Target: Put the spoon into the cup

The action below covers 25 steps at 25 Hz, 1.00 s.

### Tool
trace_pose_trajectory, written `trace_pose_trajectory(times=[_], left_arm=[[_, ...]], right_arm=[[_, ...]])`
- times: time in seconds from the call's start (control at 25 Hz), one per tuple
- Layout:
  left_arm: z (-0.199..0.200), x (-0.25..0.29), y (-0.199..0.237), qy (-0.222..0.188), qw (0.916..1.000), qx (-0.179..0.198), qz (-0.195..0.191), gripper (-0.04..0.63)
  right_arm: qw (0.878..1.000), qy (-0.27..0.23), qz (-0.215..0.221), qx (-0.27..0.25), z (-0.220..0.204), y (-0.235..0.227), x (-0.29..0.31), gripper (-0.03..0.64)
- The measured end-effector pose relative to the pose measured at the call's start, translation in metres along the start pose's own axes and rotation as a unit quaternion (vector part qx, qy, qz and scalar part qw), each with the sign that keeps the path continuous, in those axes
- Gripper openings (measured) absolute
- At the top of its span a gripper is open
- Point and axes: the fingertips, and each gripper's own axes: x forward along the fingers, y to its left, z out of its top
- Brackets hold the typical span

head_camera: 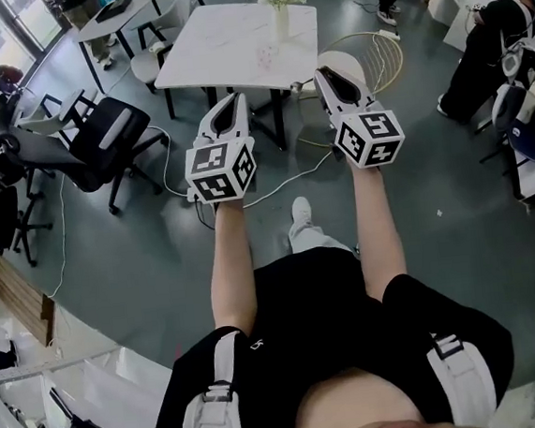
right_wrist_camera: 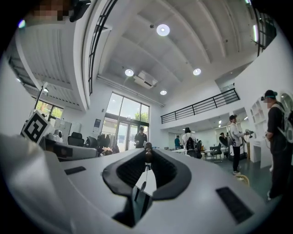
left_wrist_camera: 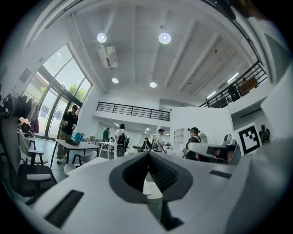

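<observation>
I hold both grippers out level over the grey floor, pointing toward a white table [head_camera: 223,43]. My right gripper [head_camera: 326,74] is shut on a small dark knob [right_wrist_camera: 148,149] pinched at its tips. It looks like the end of the spoon, and the rest of the spoon is hidden. My left gripper [head_camera: 238,99] has its jaws together with nothing in them, as the left gripper view [left_wrist_camera: 148,154] also shows. On the table stands a vase of white flowers [head_camera: 281,8]. Nearer the table's front lies a faint small thing [head_camera: 266,58]; I cannot tell whether it is the cup.
Black office chairs [head_camera: 99,130] stand at the left, and a white cable [head_camera: 274,184] runs across the floor. A round wire-framed seat [head_camera: 374,52] is right of the table. A person in black [head_camera: 487,46] bends at the far right. Several people stand farther off in the hall.
</observation>
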Motion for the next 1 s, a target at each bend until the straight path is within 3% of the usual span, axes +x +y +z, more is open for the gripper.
trace_pose_trajectory(times=[0.12, 0.48, 0.64, 1.0], left_arm=[[-0.012, 0.058, 0.014, 0.016, 0.9999, -0.003, 0.004, 0.015], [-0.071, 0.229, 0.059, 0.082, 0.9948, -0.045, 0.039, 0.015], [-0.066, 0.292, 0.057, 0.078, 0.9949, -0.048, 0.043, 0.015], [-0.098, 0.311, 0.106, 0.115, 0.9862, -0.058, 0.104, 0.015]], right_arm=[[1.0, 0.006, -0.007, 0.007, -0.015, -0.044, 0.045, 0.044], [0.995, 0.088, -0.037, 0.035, -0.098, -0.19, 0.148, 0.044], [0.994, 0.088, -0.038, 0.046, -0.09, -0.247, 0.185, 0.044], [0.988, 0.126, 0.034, 0.083, -0.148, -0.231, 0.261, 0.044]])
